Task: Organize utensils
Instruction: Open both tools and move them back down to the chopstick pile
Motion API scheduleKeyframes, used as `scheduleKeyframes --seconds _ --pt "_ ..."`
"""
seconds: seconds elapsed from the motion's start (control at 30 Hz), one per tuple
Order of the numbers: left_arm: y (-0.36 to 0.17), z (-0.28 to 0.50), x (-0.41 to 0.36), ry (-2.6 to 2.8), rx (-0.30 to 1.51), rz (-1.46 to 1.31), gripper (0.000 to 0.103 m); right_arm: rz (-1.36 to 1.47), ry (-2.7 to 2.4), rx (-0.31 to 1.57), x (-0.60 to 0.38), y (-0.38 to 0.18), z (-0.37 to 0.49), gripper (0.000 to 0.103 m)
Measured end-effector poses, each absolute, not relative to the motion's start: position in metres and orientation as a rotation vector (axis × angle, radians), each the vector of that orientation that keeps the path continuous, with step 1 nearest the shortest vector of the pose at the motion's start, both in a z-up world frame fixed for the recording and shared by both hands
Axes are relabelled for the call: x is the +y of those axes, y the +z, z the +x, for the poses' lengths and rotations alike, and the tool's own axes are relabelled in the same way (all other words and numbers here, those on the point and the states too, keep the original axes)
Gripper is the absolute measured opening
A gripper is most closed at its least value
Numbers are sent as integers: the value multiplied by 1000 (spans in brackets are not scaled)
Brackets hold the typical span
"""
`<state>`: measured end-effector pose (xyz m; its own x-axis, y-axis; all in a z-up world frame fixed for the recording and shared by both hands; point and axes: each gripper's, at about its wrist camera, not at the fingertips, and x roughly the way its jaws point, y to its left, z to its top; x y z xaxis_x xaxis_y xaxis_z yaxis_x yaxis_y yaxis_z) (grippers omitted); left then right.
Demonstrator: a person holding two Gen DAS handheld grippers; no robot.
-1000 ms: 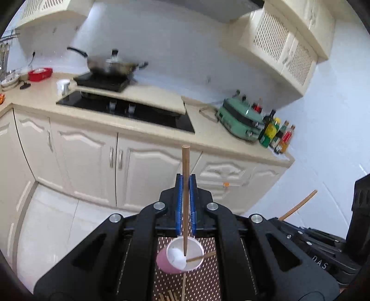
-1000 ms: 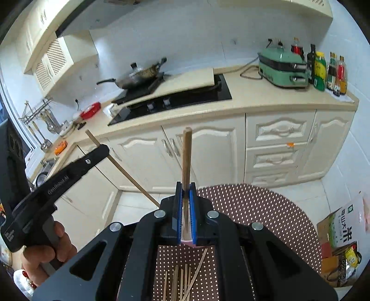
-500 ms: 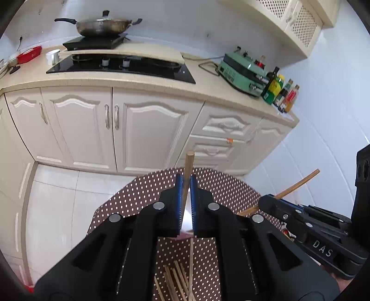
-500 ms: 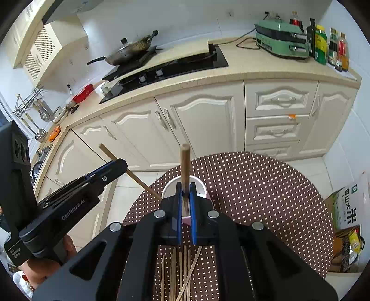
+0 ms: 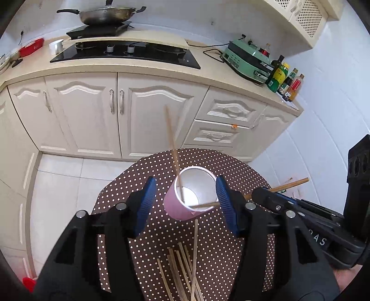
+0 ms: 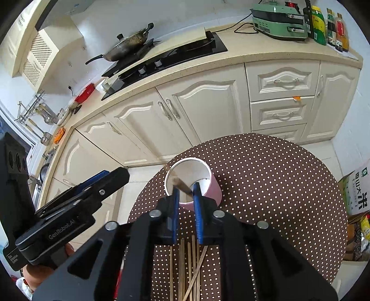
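A pink paper cup [image 5: 185, 203] with a white inside is seen standing on a round table [image 5: 242, 243] covered in a brown cloth with white dots. One thin wooden chopstick [image 5: 172, 148] is seen leaning upright in the cup against its rim, its lower end inside. A second chopstick [image 5: 286, 185] is seen slanting from the cup's mouth out to the right past the right gripper [image 6: 186, 192]; in the right wrist view it appears blurred between that gripper's blue pads, whose jaws are opening, and contact cannot be told. The left gripper [image 5: 185, 196] is held over the cup with its jaws opening, the blue pads spread to either side of the cup and clear of it. More chopsticks [image 5: 185, 273] are laid loose on the cloth nearer the cameras. Behind the table, cream cabinets [image 5: 115, 111], a beige counter with a black hob [image 5: 124, 52], a wok [image 5: 106, 15], a green appliance [image 5: 247, 60] and bottles [image 5: 284, 78] are seen.
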<state>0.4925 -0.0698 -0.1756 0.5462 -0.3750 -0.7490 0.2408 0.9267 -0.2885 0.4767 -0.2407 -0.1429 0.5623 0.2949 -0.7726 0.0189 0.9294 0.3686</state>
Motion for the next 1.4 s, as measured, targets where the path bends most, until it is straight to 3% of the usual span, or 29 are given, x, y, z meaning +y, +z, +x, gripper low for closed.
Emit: scheduleKeyframes --seconds 0.17,0.27,0.63,1.0,1.2,1.4 --pt "-172 482 -65 -355 927 -158 54 363 164 949 -245 -140 469 34" --pt "-175 475 -58 -339 944 -163 54 374 157 938 -251 -139 460 38" --pt "-226 450 -37 -255 1087 -179 54 392 167 990 -269 -162 432 40" --pt "-319 419 -60 -261 1382 -113 53 409 183 1147 -269 -219 421 40" --pt "-351 411 -67 -262 1478 -99 36 422 190 1209 -267 -240 419 40" --pt "-358 412 -73 -261 1486 -79 32 428 194 1236 -264 -249 424 40"
